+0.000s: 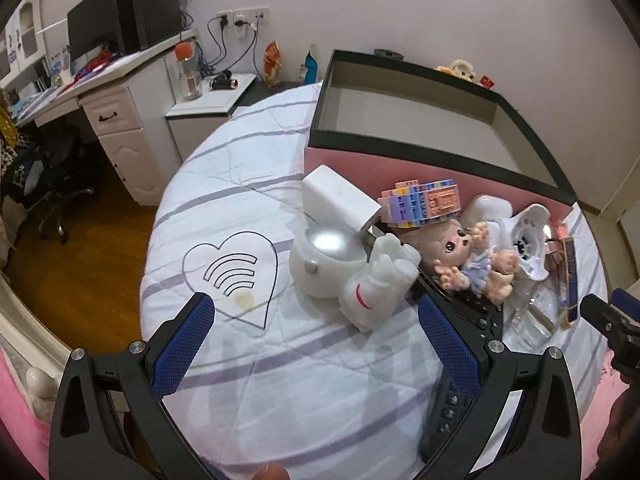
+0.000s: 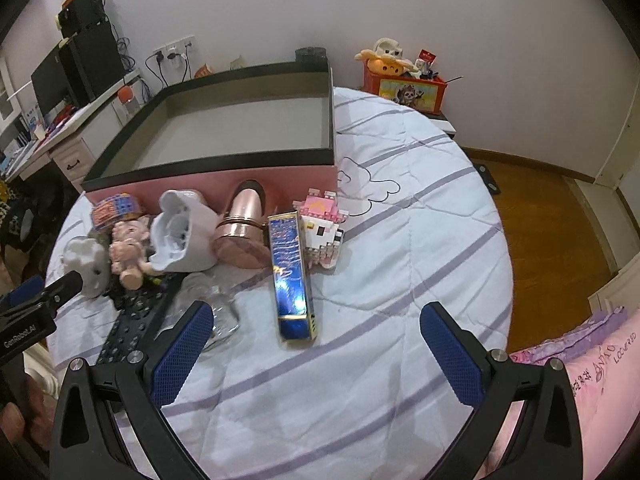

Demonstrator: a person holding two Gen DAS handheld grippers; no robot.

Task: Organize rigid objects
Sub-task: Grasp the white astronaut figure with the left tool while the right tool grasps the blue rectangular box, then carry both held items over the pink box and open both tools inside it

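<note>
Both hand-held grippers point(image 1: 316, 340) point(image 2: 316, 340) gape wide, empty; doll point(image 1: 472, 258) half hides the black remote point(image 1: 486, 322)

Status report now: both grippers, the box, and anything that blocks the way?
Left gripper open, empty. Right gripper open, empty. Pink box holds nothing; toys in a row at its near wall. Blue carton lies nearest the right gripper, path clear.

Toys point(image 2: 132, 248), blue carton point(image 2: 292, 276) beside open pink box point(image 2: 224, 184)
</note>
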